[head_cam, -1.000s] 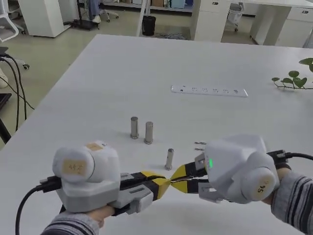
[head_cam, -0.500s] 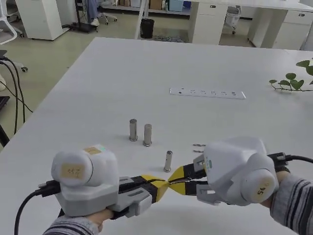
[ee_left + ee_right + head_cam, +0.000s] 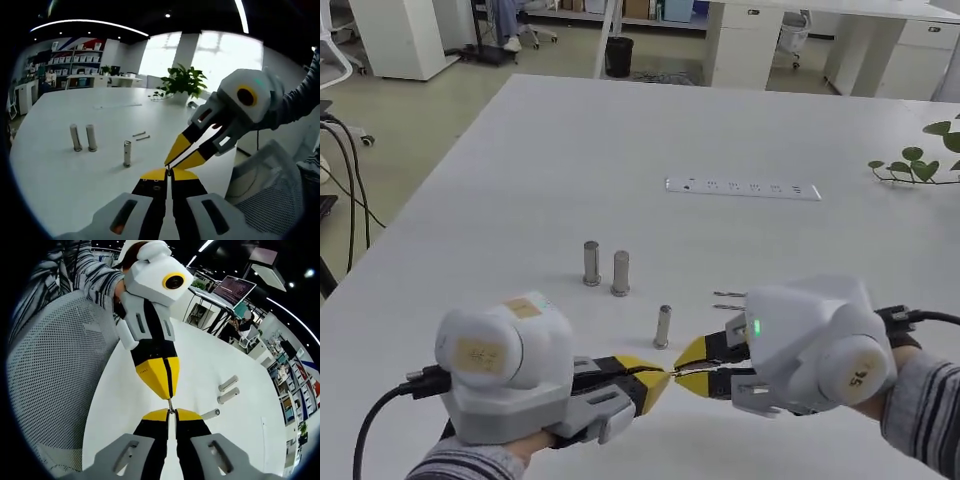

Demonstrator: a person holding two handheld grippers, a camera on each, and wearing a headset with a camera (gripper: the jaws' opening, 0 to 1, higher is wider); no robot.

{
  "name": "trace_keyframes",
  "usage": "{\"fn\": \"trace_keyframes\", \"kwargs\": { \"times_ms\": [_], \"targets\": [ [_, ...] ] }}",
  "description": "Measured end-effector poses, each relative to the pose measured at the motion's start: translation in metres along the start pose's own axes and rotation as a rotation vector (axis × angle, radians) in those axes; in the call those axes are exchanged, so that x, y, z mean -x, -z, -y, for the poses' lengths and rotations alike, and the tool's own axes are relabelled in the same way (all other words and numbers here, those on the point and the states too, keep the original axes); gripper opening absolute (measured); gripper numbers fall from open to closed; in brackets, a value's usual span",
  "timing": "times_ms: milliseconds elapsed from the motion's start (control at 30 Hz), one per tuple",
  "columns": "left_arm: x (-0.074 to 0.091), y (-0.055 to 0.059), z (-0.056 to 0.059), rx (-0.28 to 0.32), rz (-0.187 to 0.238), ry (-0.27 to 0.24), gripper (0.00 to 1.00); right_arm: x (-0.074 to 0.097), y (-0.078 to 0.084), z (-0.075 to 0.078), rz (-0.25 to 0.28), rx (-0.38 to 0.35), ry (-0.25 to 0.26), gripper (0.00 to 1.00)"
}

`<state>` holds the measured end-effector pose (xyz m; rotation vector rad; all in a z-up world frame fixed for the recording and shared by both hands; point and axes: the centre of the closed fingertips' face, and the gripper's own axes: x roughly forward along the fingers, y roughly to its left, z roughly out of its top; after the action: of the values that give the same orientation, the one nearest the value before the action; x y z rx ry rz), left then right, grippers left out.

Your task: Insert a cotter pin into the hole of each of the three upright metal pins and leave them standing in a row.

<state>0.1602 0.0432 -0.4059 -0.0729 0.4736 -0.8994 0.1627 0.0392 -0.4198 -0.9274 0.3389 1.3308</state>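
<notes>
**Thin metal cotter pin** (image 3: 170,405): held above the white counter (image 3: 520,170) between two grippers that meet tip to tip. In the head view it sits just in front of the lone grey cylindrical metal pin (image 3: 663,327).

**Left gripper** (image 3: 658,379): its black, yellow-tipped fingers (image 3: 156,174) are pressed together on one end of the cotter pin.

**Right gripper** (image 3: 683,368): its matching yellow-tipped fingers (image 3: 189,414) are closed to a narrow slit on the other end.

**Lone metal pin:** stands upright on the counter, clear of both grippers.

**Two more grey metal pins** (image 3: 591,263) (image 3: 621,273): stand upright just beside each other, behind and to the left of the lone pin and apart from it.

**Two further cotter pins** (image 3: 728,300): lie flat on the counter, side by side, near the lone pin on its right.

**Long white power strip** (image 3: 742,187): lies well behind the lone pin.

**Green leafy sprig** (image 3: 910,165): rests far behind the lone pin and to its right, at the counter's edge.
</notes>
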Motion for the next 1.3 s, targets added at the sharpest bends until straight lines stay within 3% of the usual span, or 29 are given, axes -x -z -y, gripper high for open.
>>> {"fn": "trace_keyframes", "kwargs": {
  "times_ms": [300, 567, 733, 867, 1133, 1200, 1300],
  "targets": [
    [-0.001, 0.003, 0.003, -0.044, -0.028, 0.007, 0.0, 0.0, 0.002, -0.005, -0.008, 0.003, -0.024, 0.0],
    [0.0, 0.004, 0.0, -0.045, -0.032, -0.001, 0.0, 0.0, 0.003, -0.003, -0.02, 0.025, -0.021, 0.0],
    [0.0, 0.006, -0.005, -0.052, -0.043, -0.028, 0.02, 0.0, 0.004, -0.003, -0.025, 0.029, -0.024, 0.0],
    [0.001, 0.007, -0.011, -0.09, -0.056, -0.067, 0.02, 0.001, 0.007, 0.001, -0.039, 0.023, -0.009, 0.0],
    [0.001, 0.004, -0.016, -0.093, -0.037, -0.102, 0.09, 0.005, 0.023, 0.012, -0.088, -0.02, 0.044, 0.0],
    [0.001, -0.006, -0.021, -0.097, 0.015, -0.125, 0.12, 0.007, 0.028, 0.016, -0.098, -0.04, 0.06, 0.0],
    [0.002, -0.008, -0.024, -0.088, 0.023, -0.139, 0.17, 0.009, 0.035, 0.023, -0.117, -0.064, 0.083, 0.0]
  ]
}}
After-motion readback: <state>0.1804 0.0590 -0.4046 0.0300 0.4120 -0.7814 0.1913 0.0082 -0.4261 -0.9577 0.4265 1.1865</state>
